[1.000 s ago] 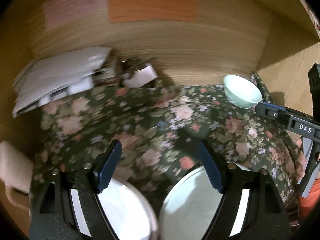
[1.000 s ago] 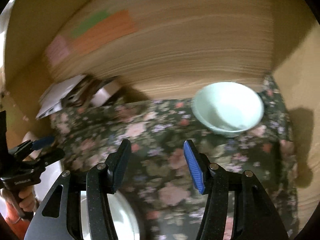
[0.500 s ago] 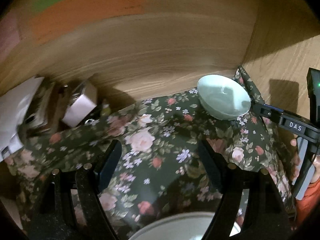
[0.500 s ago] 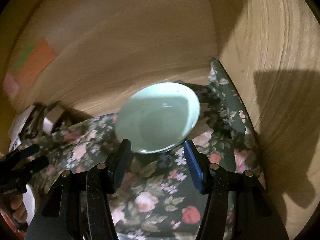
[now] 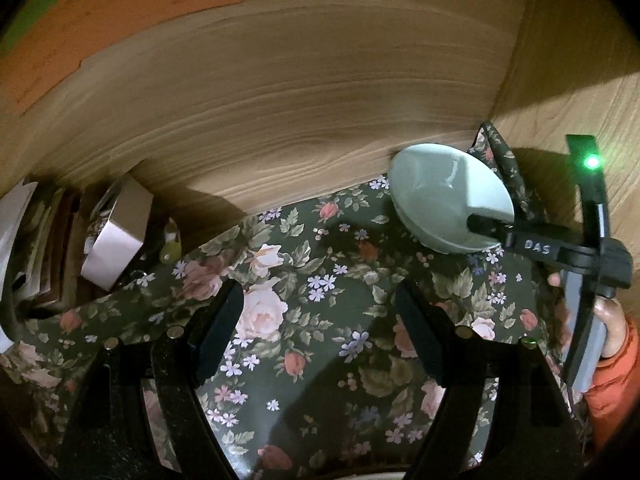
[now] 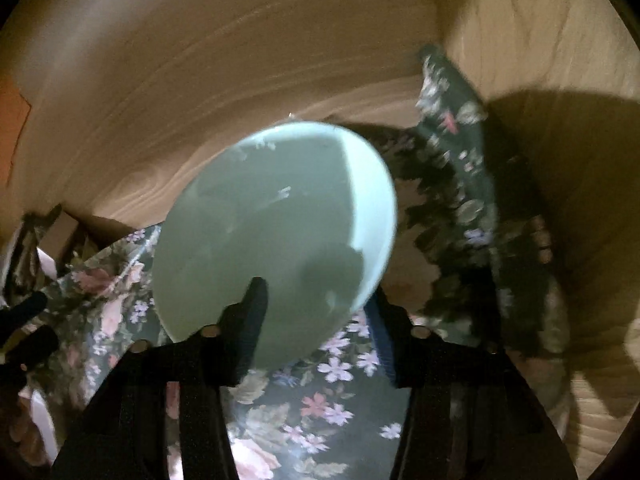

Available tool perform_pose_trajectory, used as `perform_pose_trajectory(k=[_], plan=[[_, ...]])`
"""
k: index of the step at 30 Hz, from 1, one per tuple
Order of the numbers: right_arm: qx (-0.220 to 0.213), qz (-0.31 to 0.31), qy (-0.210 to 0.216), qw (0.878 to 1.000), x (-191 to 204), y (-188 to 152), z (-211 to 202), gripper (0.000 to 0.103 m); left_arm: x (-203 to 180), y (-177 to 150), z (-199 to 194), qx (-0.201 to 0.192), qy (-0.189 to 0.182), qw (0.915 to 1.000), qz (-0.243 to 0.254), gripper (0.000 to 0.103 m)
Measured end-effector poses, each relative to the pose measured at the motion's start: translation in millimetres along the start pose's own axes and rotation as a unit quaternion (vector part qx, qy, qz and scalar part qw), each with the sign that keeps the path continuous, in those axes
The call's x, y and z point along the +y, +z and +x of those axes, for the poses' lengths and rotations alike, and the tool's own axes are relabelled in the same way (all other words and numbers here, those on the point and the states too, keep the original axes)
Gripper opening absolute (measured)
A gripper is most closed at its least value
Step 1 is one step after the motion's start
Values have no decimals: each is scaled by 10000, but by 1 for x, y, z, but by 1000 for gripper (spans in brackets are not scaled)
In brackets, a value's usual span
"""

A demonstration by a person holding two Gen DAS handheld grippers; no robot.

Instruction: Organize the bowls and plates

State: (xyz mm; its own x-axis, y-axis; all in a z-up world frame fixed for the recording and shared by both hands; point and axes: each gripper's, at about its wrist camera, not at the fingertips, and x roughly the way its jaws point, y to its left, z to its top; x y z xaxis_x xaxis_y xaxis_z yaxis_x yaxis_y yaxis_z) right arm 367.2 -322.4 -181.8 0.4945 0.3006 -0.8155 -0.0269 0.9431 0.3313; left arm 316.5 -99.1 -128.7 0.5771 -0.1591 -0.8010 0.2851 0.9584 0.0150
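The left gripper [image 5: 320, 328] hangs with its jaws wide apart and nothing between them, over the dark floral cloth [image 5: 320, 280] that covers the surface. At nine o'clock in the left wrist view a small pale box [image 5: 116, 240] leans among papers against the wooden back wall [image 5: 300, 100]; at eleven o'clock an orange paper [image 5: 100, 12] on that wall bears handwriting too faint to read. At two o'clock the pale green bowl [image 5: 440, 196] sits in the far corner, the right gripper [image 6: 316, 312] astride its near rim: one jaw inside, one outside, closing, though whether the pads press yet cannot be told. The letters "DAS" show white on that gripper's arm. A hand [image 5: 612, 328] in an orange sleeve [image 5: 616, 384] holds it.
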Motion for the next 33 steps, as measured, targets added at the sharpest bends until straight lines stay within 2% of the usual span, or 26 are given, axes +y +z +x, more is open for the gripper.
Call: perform_pose_trajectory(k=[4,10,19,24,28,33], plan=[[4,-133,-69,9999,3,0,1,32,0,1,2,-24,-46,10000,27,78],[160,-573,101,9982,33,-12,8,26,-2,-1,6,31,-81,10000,43,78],[595,-1385,635,9865,79,-56,3,22,-4,-11,15,275,17,9996,92,78],[622,-1441,739,9848,86,-70,1,22,-4,-27,22,498,120,9985,199,78],[355,-1217,698,9895,80,-67,-11,24,-4,-38,27,655,129,9974,257,72],[392,-1077,721,9908,79,-67,-9,25,-6,-47,36,846,-5,9961,232,59]])
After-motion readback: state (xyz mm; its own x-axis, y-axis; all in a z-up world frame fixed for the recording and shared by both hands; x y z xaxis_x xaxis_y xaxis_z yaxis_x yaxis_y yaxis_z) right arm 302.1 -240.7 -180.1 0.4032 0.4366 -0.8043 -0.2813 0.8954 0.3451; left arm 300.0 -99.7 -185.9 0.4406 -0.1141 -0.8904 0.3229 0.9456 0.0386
